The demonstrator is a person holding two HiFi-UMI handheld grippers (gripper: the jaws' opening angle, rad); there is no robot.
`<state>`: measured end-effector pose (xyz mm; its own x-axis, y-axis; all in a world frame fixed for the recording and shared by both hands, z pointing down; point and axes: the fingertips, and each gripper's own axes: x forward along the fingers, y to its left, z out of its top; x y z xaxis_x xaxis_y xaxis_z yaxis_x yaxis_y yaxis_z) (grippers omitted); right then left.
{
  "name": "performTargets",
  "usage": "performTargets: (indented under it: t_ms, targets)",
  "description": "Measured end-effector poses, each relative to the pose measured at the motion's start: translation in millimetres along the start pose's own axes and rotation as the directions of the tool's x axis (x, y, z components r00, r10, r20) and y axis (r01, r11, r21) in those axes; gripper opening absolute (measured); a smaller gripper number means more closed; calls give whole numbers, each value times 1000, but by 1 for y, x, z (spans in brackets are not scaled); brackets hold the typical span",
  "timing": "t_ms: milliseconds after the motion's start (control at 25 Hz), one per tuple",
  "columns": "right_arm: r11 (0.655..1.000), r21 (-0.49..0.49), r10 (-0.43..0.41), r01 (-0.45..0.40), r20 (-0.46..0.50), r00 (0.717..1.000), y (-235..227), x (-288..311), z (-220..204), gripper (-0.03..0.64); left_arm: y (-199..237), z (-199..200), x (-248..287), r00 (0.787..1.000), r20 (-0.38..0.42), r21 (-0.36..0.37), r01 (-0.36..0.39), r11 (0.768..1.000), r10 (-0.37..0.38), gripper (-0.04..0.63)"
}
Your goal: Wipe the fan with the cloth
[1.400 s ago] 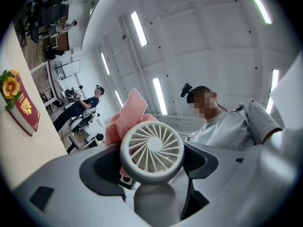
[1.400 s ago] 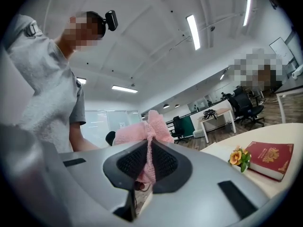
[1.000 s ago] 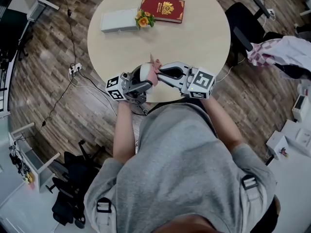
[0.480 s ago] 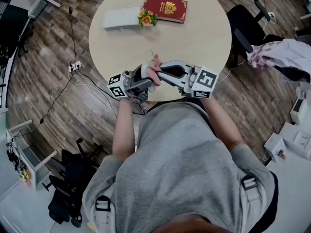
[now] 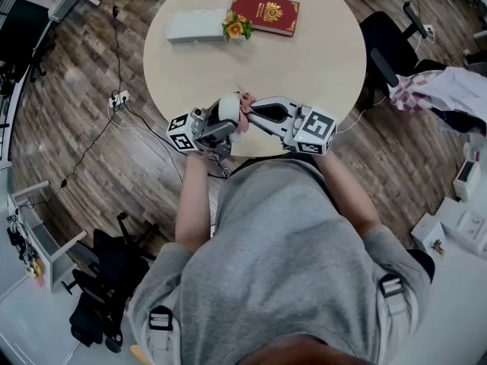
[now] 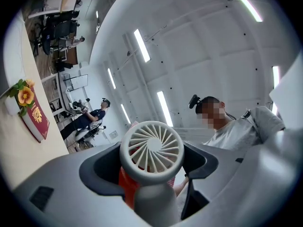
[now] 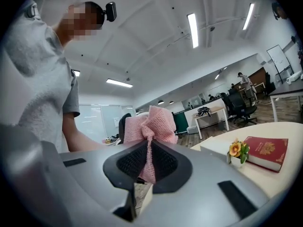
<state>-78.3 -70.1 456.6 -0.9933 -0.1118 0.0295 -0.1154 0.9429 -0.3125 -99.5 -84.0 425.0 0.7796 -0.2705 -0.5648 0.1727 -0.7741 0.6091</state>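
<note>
Two pairs of tongs meet above the near edge of the round counter (image 5: 327, 67), close in front of the person's grey shirt (image 5: 289, 265). The left tongs (image 6: 150, 167) are clenched on the fan (image 6: 151, 148), a small white hand-held one. In the left gripper view its stem stands between the dark pads (image 6: 102, 171) and its round grille, with spokes fanning out from a plain hub, rises just above them, facing the camera. The right tongs (image 7: 147, 162) are shut on the cloth (image 7: 149, 124). This is a pink knitted piece pinched into a narrow fold between the two ribbed pads, with the loose part bunched out like a bow beyond the tips. From the head view the two tools point at each other, left from the left and right from the right. The cloth sits at the tip of the right tongs, right against the right side of the fan's head — touching it, as far as that view shows. Both are held up off the counter. At the far side of the counter, well apart from the tongs, lie a red book (image 5: 265, 13) with a gold emblem and a flat white box (image 5: 195, 26). A small orange flower (image 5: 237, 27) sits between those two.
</note>
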Motion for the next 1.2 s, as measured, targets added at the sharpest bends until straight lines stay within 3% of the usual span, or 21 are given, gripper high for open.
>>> performTargets:
  t_ms: [160, 280, 480, 720, 1080, 1200]
  targets:
    - [999, -15, 52, -52, -13, 999, 18, 5, 0, 29, 3, 7, -4, 999, 32, 6, -18, 1000, 18, 374]
    - [997, 16, 77, -78, 46, 996, 22, 2, 13, 29, 5, 4, -3, 999, 28, 5, -22, 1000, 21, 374]
    - [999, 34, 34, -39, 125, 992, 11, -8, 36, 29, -1, -5, 5, 1000, 12, -7, -5, 1000, 5, 374]
    - [996, -67, -54, 57, 57, 997, -5, -18, 26, 29, -9, -11, 16, 1000, 8, -9, 16, 1000, -16, 374]
    - [995, -89, -38, 38, 2, 999, 17, -21, 0, 29, -10, -4, 18, 996, 83, -18, 24, 1000, -22, 374]
    - [996, -81, -39, 38, -3, 999, 22, -25, -6, 28, -11, -6, 22, 997, 74, -13, 22, 1000, -21, 374]
